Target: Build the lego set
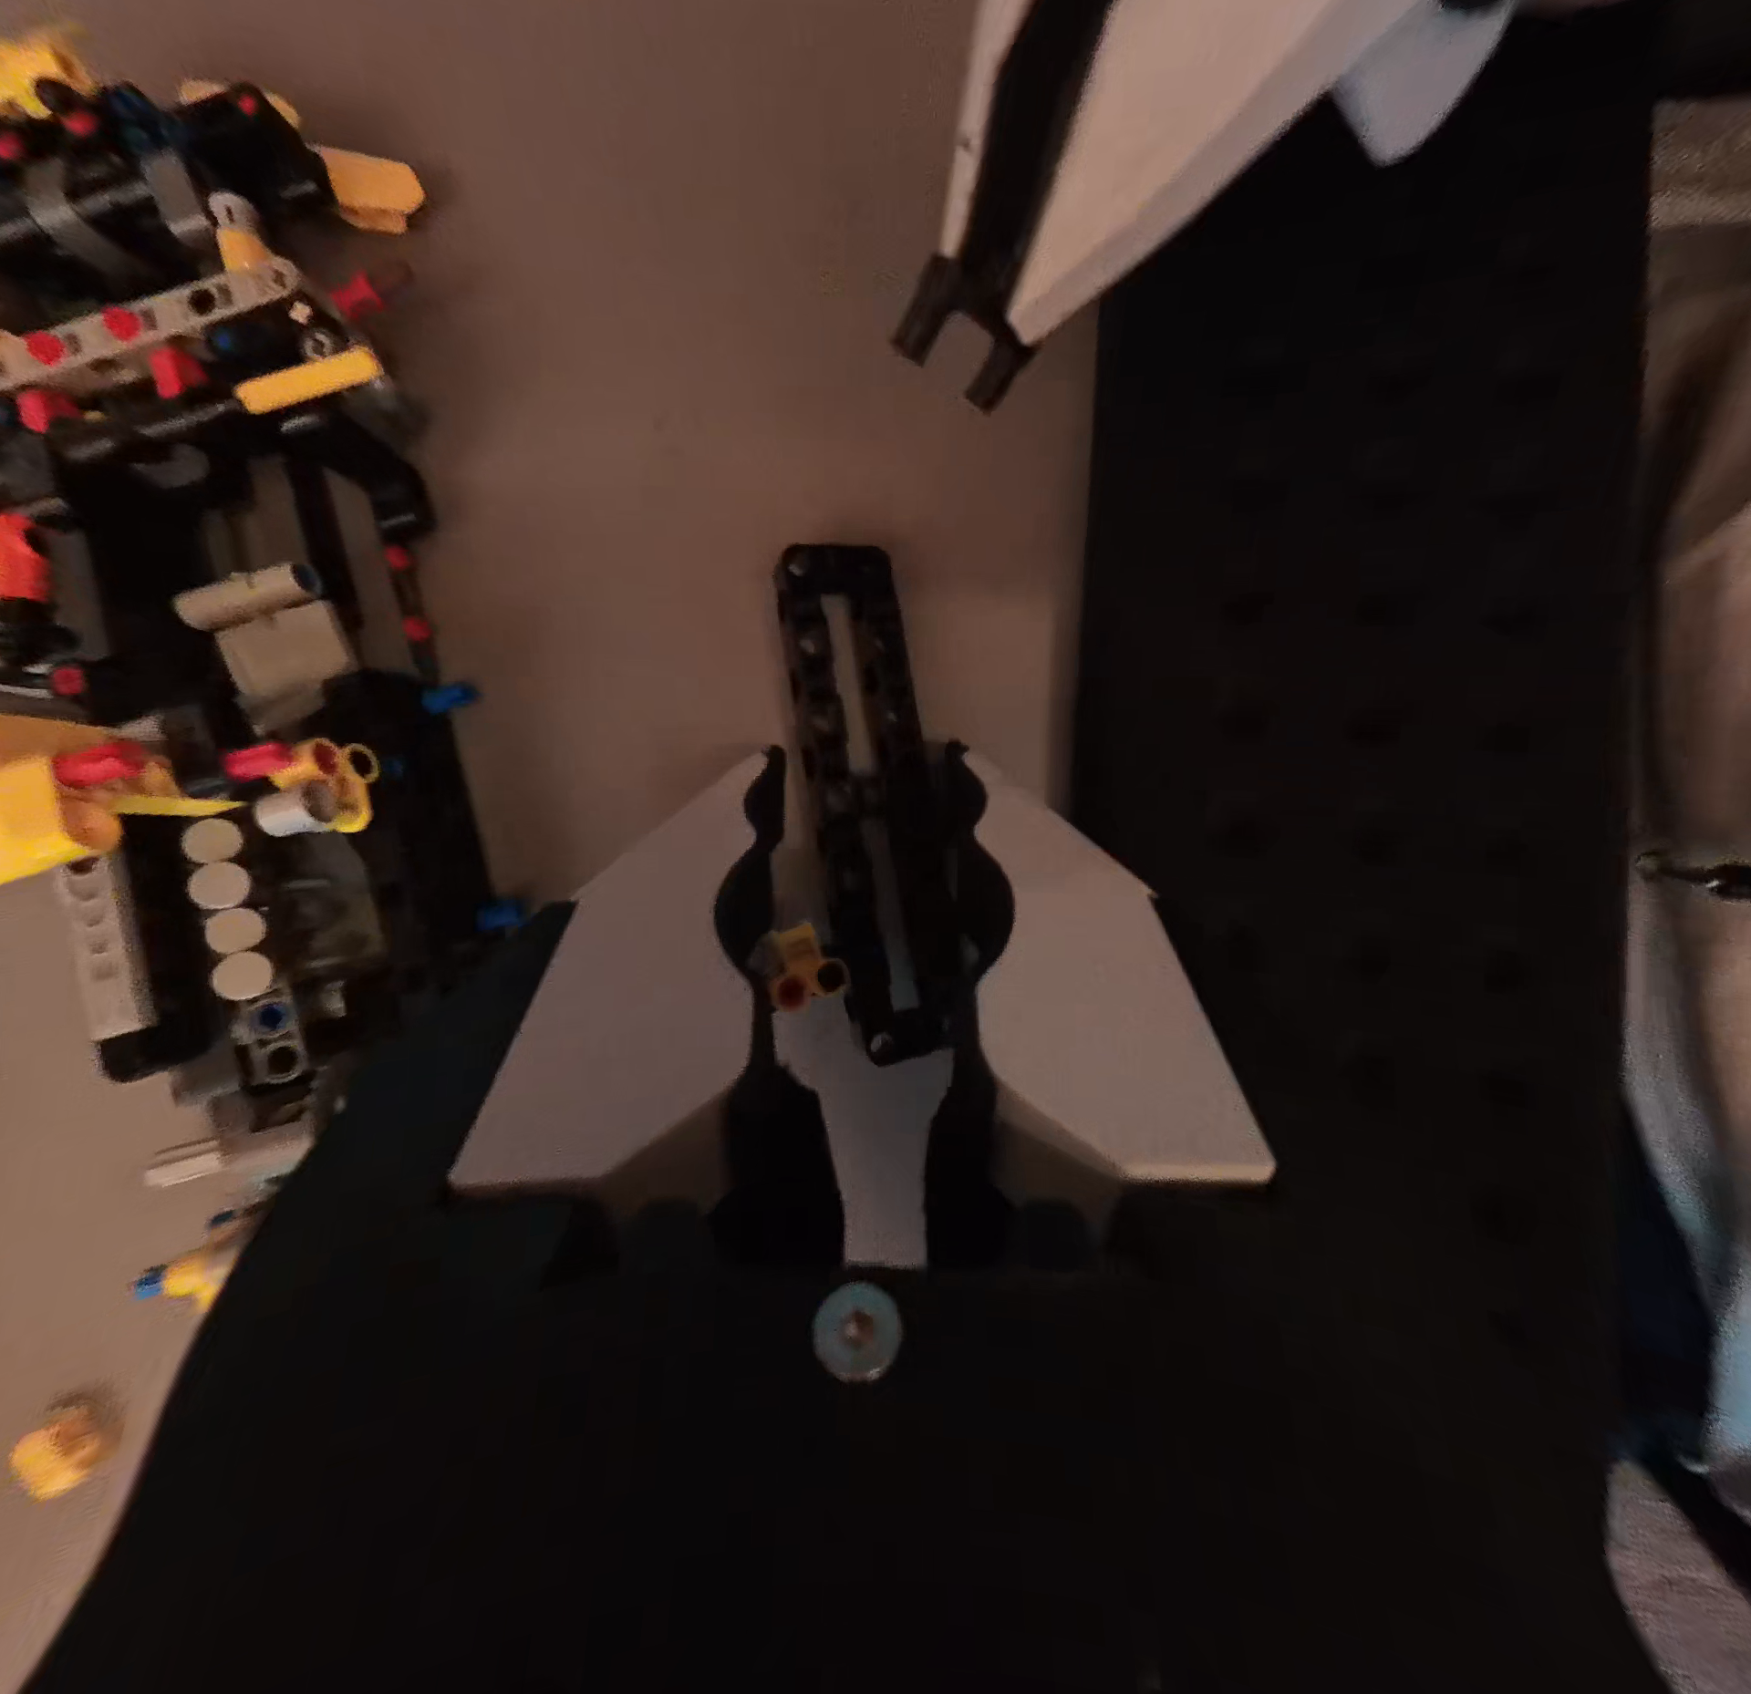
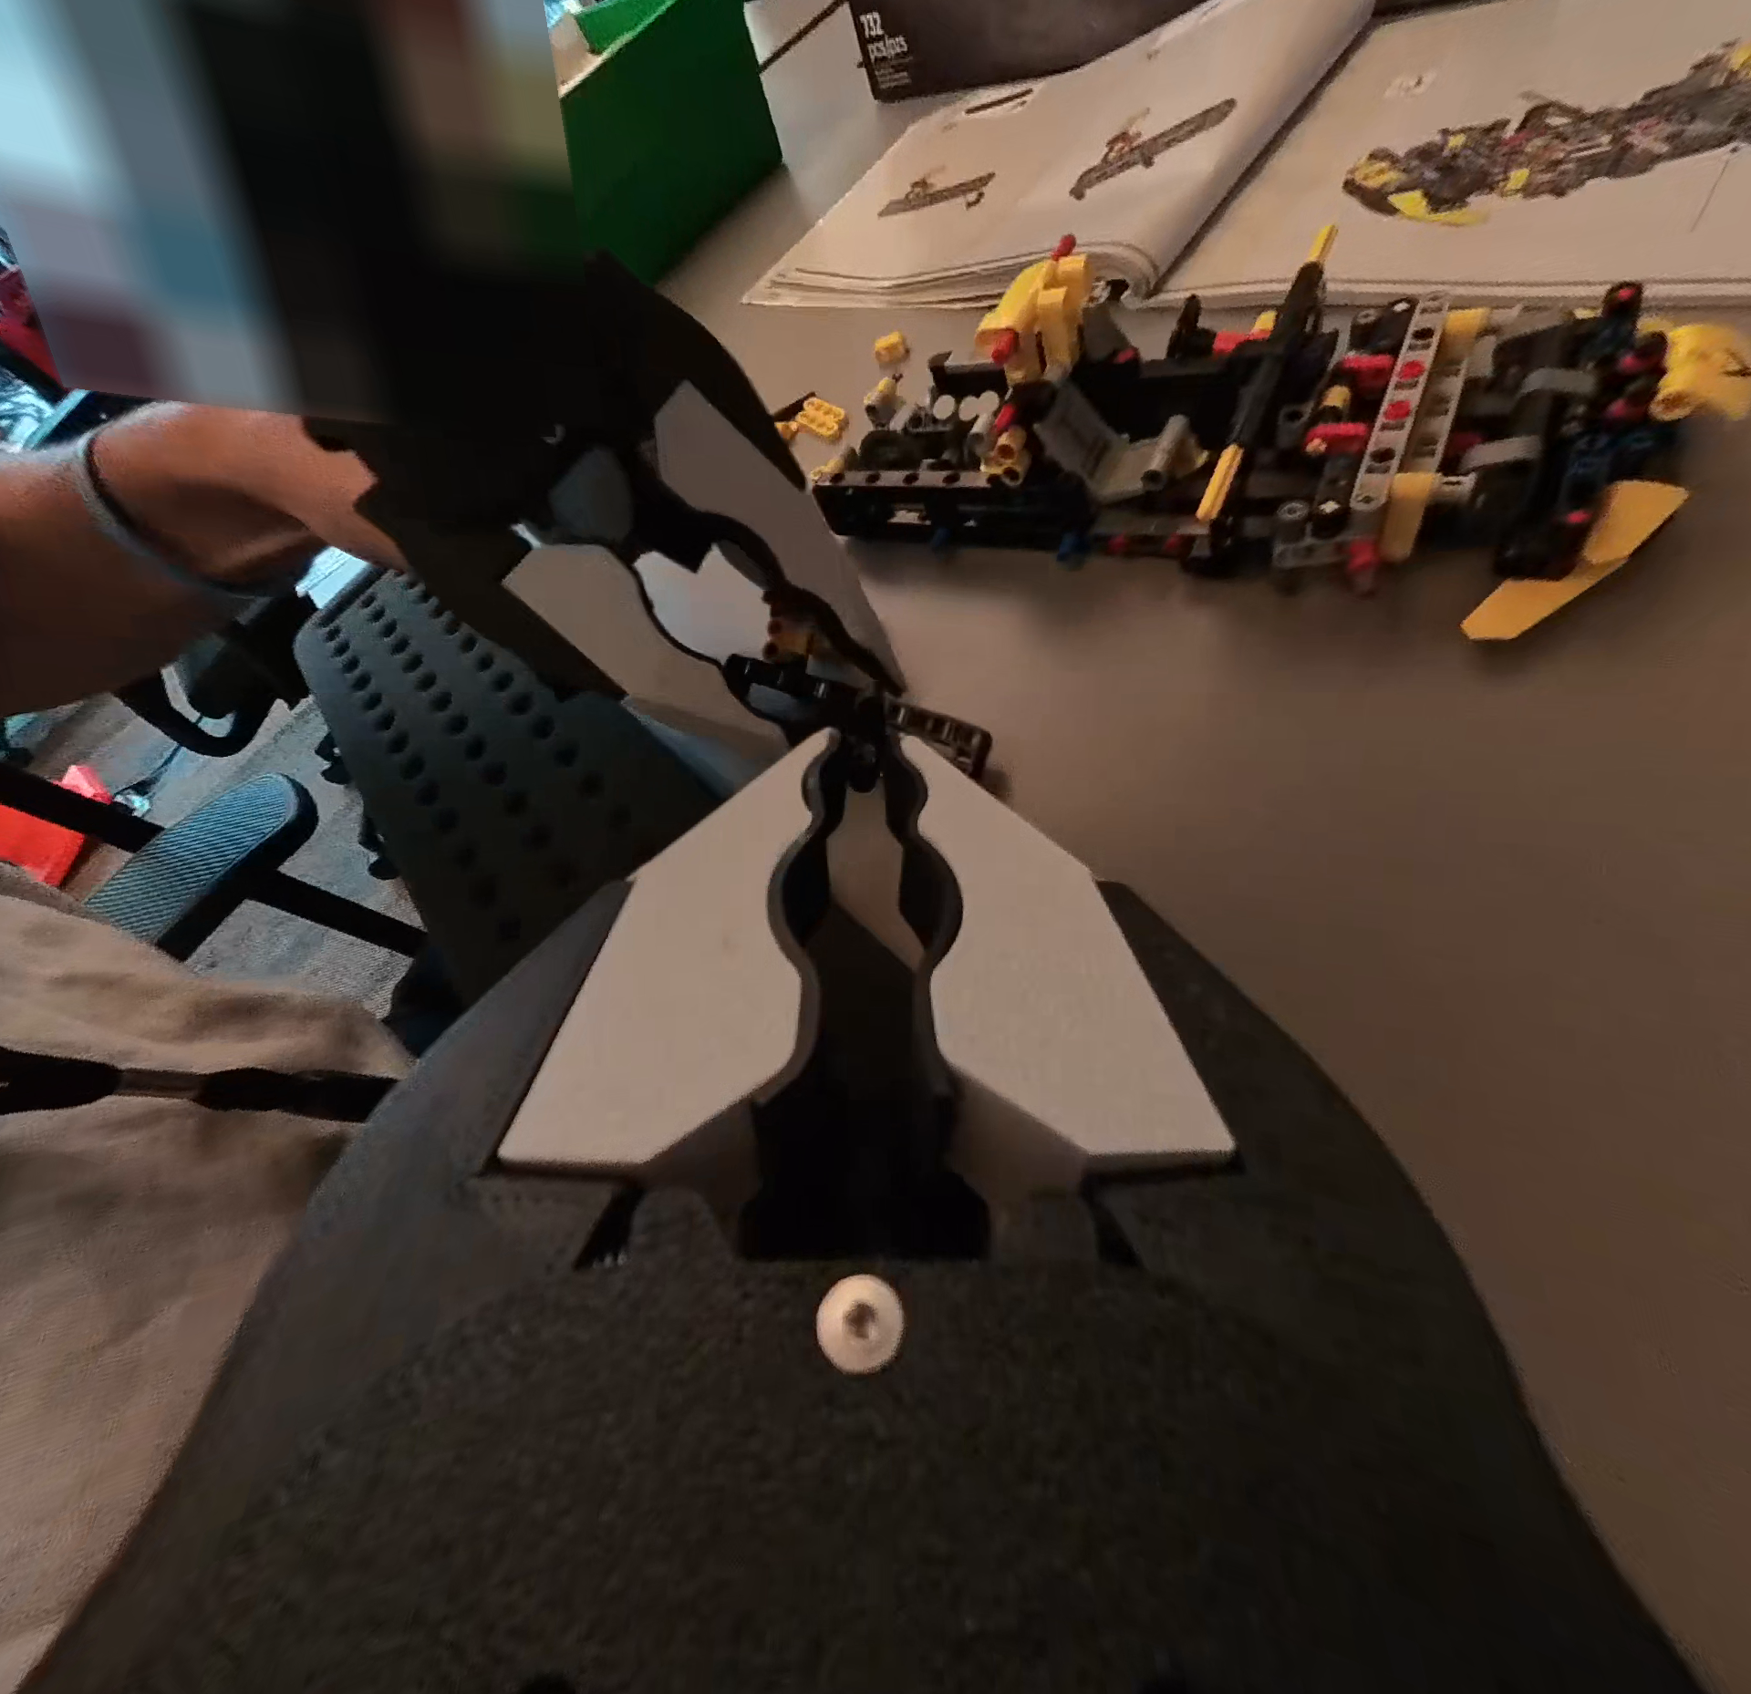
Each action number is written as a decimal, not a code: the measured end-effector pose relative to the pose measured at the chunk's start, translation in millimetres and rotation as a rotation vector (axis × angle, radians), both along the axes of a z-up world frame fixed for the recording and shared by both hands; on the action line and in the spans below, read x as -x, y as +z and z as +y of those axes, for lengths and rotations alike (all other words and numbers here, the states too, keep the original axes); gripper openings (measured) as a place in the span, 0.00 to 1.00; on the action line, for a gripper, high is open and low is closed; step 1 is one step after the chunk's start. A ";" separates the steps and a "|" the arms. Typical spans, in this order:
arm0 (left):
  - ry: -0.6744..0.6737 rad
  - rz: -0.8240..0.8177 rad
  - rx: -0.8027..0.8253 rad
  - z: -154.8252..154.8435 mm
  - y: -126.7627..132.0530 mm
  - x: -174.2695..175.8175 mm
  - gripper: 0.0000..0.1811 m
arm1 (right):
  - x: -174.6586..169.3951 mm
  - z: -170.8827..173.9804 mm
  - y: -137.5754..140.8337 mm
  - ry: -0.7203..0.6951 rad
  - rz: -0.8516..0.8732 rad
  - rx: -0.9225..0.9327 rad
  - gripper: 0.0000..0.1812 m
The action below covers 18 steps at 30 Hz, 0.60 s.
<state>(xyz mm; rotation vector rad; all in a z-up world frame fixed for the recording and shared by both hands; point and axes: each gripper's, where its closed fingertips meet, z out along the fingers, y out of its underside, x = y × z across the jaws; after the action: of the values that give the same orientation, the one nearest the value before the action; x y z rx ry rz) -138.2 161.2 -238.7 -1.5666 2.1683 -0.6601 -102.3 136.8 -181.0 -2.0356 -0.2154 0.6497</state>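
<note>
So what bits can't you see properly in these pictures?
- Left wrist view: the left end of the car model is cut off by the picture edge and blurred.
- Right wrist view: whatever the right claw pinches is hidden by its own tips.
- Right wrist view: the far page of the booklet is too blurred for detail.

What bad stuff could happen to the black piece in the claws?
1. The left gripper pinches the black frame near one end only, so the long free part could twist or slip if pushed.
2. The little yellow connector sits between the jaws beside the frame, and a squeeze might pop it off.
3. The right gripper holds something small and black at its very tips; the pictures are blurry, but it could drop onto the table.
</note>
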 end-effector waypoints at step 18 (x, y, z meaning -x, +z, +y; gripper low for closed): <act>0.090 -0.067 -0.224 -10.7 12.8 -10.0 0.15 | 9.7 11.5 -26.0 -0.116 -0.185 0.147 0.04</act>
<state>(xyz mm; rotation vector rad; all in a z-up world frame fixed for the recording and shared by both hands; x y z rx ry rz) -128.2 150.5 -225.9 -1.4916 2.0315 -0.4186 -112.0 148.3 -207.0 -2.2328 -0.1594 0.4150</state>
